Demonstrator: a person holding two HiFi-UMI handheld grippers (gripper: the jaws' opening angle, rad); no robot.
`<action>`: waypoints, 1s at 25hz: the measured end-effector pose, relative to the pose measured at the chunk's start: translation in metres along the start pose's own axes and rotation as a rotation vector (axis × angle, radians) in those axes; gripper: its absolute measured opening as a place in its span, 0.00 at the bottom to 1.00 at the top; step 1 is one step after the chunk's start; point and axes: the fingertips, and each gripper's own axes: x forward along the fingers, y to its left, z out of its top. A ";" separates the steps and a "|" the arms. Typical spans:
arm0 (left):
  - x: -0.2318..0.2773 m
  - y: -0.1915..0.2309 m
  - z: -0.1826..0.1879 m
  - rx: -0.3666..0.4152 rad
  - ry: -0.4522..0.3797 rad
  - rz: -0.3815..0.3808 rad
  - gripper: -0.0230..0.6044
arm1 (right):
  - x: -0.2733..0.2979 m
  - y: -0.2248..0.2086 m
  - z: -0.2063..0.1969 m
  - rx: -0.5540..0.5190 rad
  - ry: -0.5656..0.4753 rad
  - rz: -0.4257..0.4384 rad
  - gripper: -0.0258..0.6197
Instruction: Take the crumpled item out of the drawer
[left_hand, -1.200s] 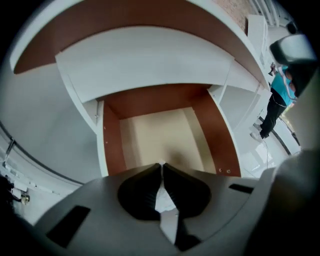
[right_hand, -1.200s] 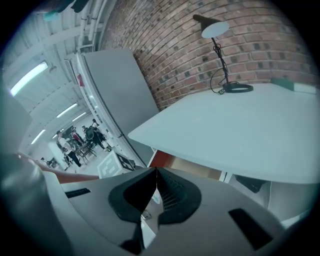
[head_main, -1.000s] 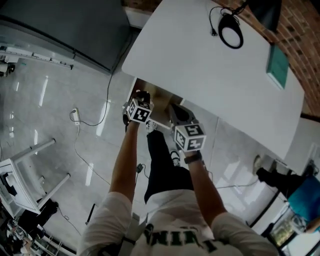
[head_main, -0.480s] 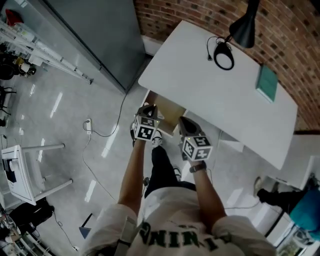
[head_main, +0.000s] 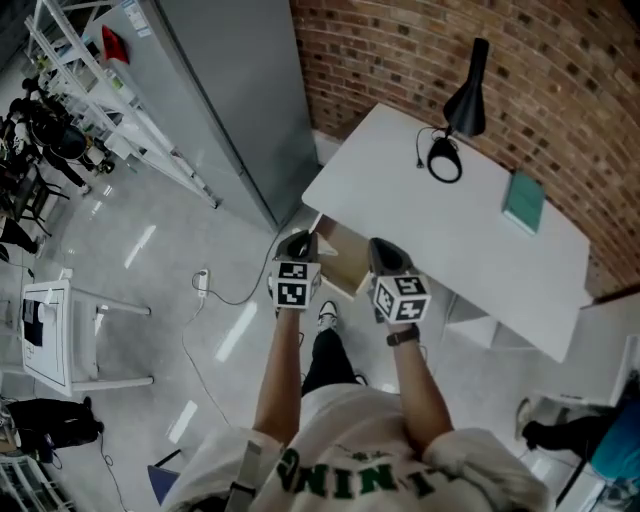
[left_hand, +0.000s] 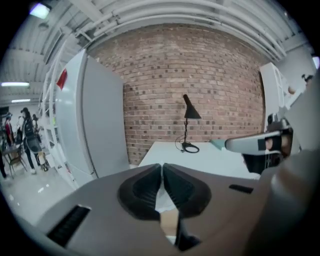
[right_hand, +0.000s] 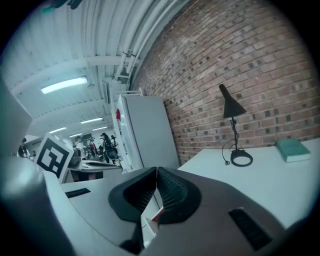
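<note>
An open drawer (head_main: 344, 263) with a brown inside sticks out from the near left edge of the white desk (head_main: 400, 195). I cannot make out a crumpled item in it. My left gripper (head_main: 299, 240) is held over the drawer's left end, jaws shut with nothing between them. My right gripper (head_main: 379, 247) is level with it over the drawer's right part, also shut and empty. In the left gripper view the left gripper (left_hand: 162, 168) points across the desk (left_hand: 200, 157) at the brick wall. The right gripper (right_hand: 157, 173) points the same way in its own view.
A black desk lamp (head_main: 466, 98), a coiled cable (head_main: 443, 160) and a teal book (head_main: 523, 199) are on the desk. A tall grey cabinet (head_main: 230, 90) stands to its left. A white stool (head_main: 55, 330) and a power strip (head_main: 200, 282) are on the floor at left.
The head view has lifted, bringing the brick wall and lamp into sight. Both grippers stay side by side over the drawer, still shut.
</note>
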 end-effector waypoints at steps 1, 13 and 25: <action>-0.013 -0.005 0.009 -0.040 -0.022 0.007 0.05 | -0.007 0.005 0.007 -0.012 -0.012 0.008 0.05; -0.146 -0.046 0.071 -0.005 -0.272 0.098 0.05 | -0.095 0.036 0.080 -0.208 -0.162 -0.042 0.05; -0.197 -0.056 0.072 -0.005 -0.336 0.153 0.05 | -0.126 0.066 0.074 -0.258 -0.188 0.011 0.05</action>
